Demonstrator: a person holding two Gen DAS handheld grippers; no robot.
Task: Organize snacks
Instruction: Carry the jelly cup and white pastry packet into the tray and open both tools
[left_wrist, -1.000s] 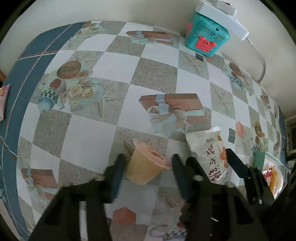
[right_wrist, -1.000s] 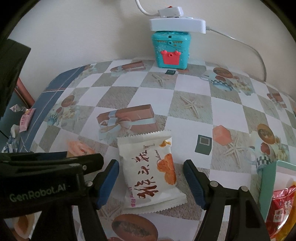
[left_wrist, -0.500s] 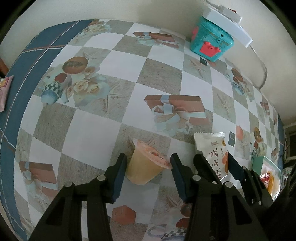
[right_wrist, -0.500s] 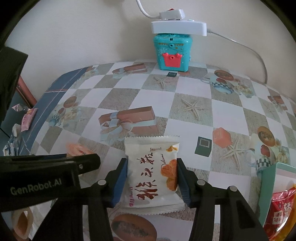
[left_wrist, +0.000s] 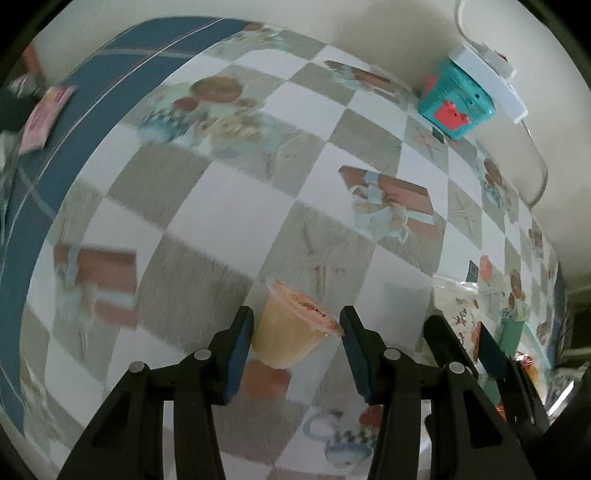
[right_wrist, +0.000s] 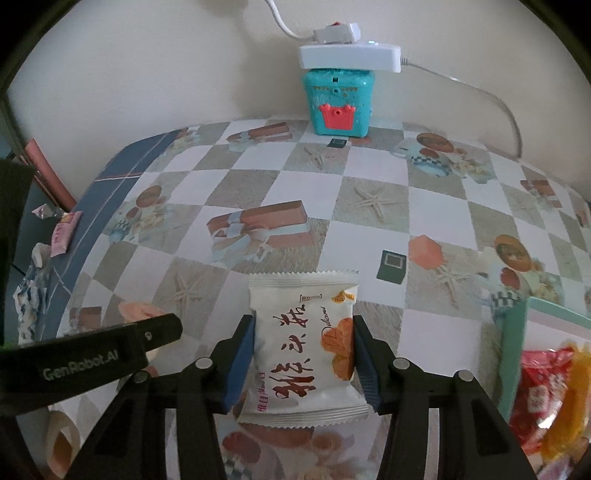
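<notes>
White crinkle-edged snack packet with red script (right_wrist: 304, 350) clamped between right gripper (right_wrist: 303, 363) fingers, just lifted off checkered counter (right_wrist: 369, 206). Left gripper (left_wrist: 295, 343) grips orange jelly cup (left_wrist: 291, 332). Next: carry both to teal plastic bin (right_wrist: 511, 332) at right, release inside.

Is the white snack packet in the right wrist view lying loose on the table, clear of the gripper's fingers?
No, the white snack packet sits squeezed between the right gripper, both blue pads pressing its sides.

I see the table (right_wrist: 369, 173) under a checkered cloth printed with gift boxes and starfish, a teal toy box (right_wrist: 338, 105) at its far edge by the wall, a pink packet (right_wrist: 64, 234) on the blue border, a green tray (right_wrist: 517, 332) at right
</notes>
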